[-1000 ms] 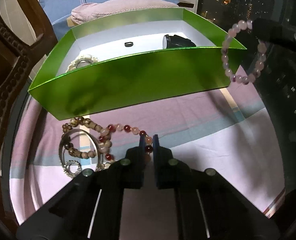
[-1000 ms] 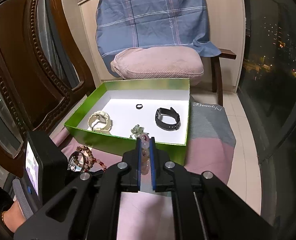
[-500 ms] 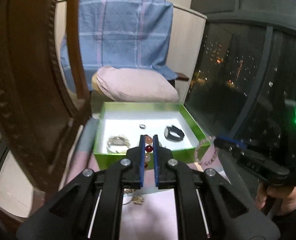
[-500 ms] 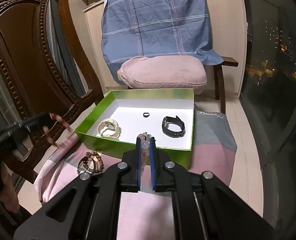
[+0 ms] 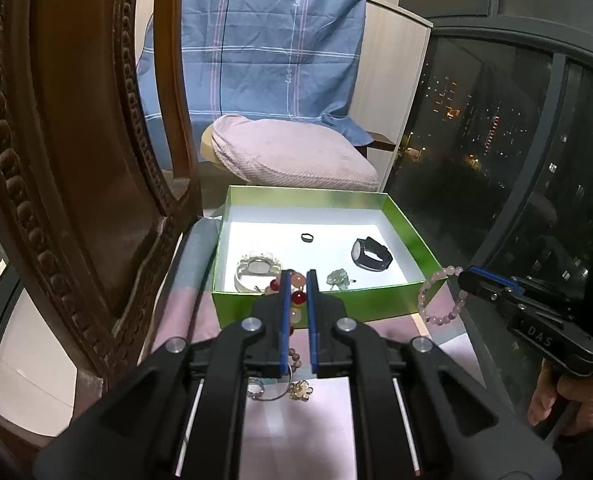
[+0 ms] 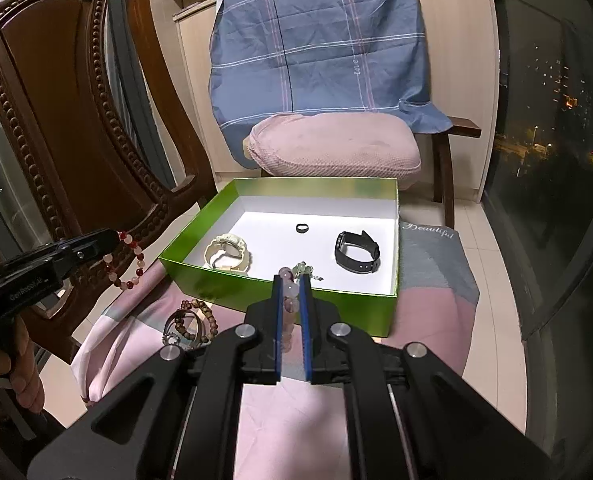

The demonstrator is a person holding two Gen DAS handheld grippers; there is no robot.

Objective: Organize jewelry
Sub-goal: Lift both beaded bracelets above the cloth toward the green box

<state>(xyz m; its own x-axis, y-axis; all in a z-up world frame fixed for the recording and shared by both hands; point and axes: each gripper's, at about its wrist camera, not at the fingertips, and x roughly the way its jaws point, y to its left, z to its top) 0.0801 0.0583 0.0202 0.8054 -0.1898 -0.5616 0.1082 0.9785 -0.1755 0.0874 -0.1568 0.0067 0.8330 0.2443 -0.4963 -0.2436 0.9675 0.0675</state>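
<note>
A carved wooden chair (image 6: 68,128) stands at the left, and a blue plaid cloth (image 6: 316,44) hangs behind a pink cushion (image 6: 336,150). On the pink-and-grey cover (image 6: 428,304) sits the green box (image 6: 280,292), open and white inside. It holds a cream watch (image 6: 227,255) at the left, a black watch (image 6: 356,257) at the right, a small dark ring (image 6: 302,228) toward the back and a pale green trinket (image 6: 305,269) by the front wall.

The left claw (image 5: 296,280) is pinched nearly closed on a red-and-peach bead bracelet (image 6: 130,262), which hangs in the air left of the box, outside it. The right claw (image 6: 289,282) is likewise clamped on a pink bead bracelet (image 5: 442,295) — this one dangles off the box's front right corner.

Still on the cover, just in front of the box's left end, lie a brown bead bracelet (image 6: 204,312) and a metal bangle (image 6: 184,330), overlapping.
</note>
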